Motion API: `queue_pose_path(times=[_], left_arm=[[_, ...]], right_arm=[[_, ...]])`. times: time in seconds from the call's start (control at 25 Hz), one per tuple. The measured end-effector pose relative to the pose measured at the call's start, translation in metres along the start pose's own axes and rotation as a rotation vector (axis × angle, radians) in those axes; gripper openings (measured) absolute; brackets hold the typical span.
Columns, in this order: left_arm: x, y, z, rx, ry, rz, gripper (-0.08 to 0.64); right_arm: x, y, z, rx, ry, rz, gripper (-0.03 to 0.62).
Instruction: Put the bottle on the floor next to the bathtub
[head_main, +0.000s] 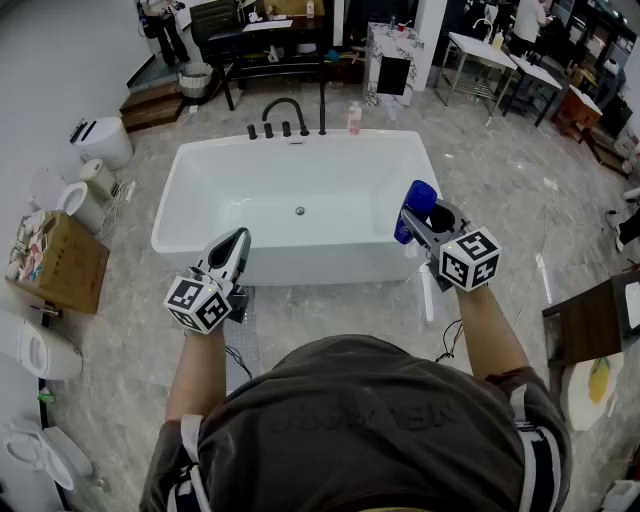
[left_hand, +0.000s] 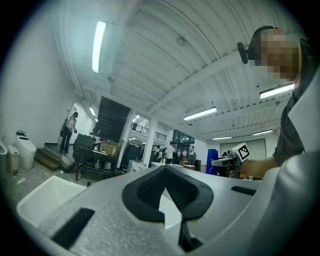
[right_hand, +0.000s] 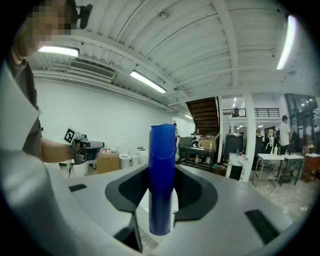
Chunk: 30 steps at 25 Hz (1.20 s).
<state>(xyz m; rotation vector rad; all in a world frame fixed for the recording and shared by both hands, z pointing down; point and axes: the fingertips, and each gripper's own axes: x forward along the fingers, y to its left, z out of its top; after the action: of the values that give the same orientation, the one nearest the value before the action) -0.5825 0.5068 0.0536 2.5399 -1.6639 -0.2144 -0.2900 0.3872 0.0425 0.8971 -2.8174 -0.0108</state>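
Note:
My right gripper (head_main: 419, 224) is shut on a blue bottle (head_main: 417, 203), which I hold in the air over the right end of the white bathtub (head_main: 300, 262). In the right gripper view the blue bottle (right_hand: 162, 170) stands upright between the dark pads (right_hand: 195, 192). My left gripper (head_main: 236, 246) hangs in front of the tub's near wall, jaws closed with nothing in them. Its pads (left_hand: 185, 192) meet at the tips in the left gripper view. That view also catches the bottle (left_hand: 212, 161) far off at the right.
A black faucet (head_main: 286, 112) and a pink bottle (head_main: 354, 118) stand at the tub's far rim. A cardboard box (head_main: 62, 262) and toilets (head_main: 102, 140) line the left wall. A dark table (head_main: 592, 322) is at the right; grey marble floor (head_main: 490, 190) lies beside the tub.

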Motion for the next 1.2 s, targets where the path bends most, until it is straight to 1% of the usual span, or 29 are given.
queue_pose_path(times=[0.32,0.48,0.64,0.88,1.04,1.2], left_arm=[[0.0,-0.001,-0.001,0.0,-0.001,-0.006,0.005],[0.009,-0.001,0.0,-0.001,0.0,-0.006,0.005],[0.014,-0.001,0.0,-0.001,0.002,-0.008,0.005],[0.023,-0.007,-0.003,-0.002,0.012,-0.009,0.005],[0.036,-0.017,-0.004,0.002,0.017,-0.017,0.005],[0.055,-0.039,-0.006,0.007,0.018,-0.028,0.005]], right_arm=[[0.0,0.002,0.0,-0.002,-0.003,0.001,0.143],[0.002,-0.006,0.001,0.003,-0.001,0.005,0.144],[0.004,-0.011,0.002,0.027,-0.005,0.01,0.144],[0.0,-0.02,0.0,0.025,-0.011,0.008,0.144],[-0.008,-0.031,0.0,0.022,-0.018,0.003,0.144],[-0.023,-0.049,-0.001,0.019,-0.024,0.005,0.144]])
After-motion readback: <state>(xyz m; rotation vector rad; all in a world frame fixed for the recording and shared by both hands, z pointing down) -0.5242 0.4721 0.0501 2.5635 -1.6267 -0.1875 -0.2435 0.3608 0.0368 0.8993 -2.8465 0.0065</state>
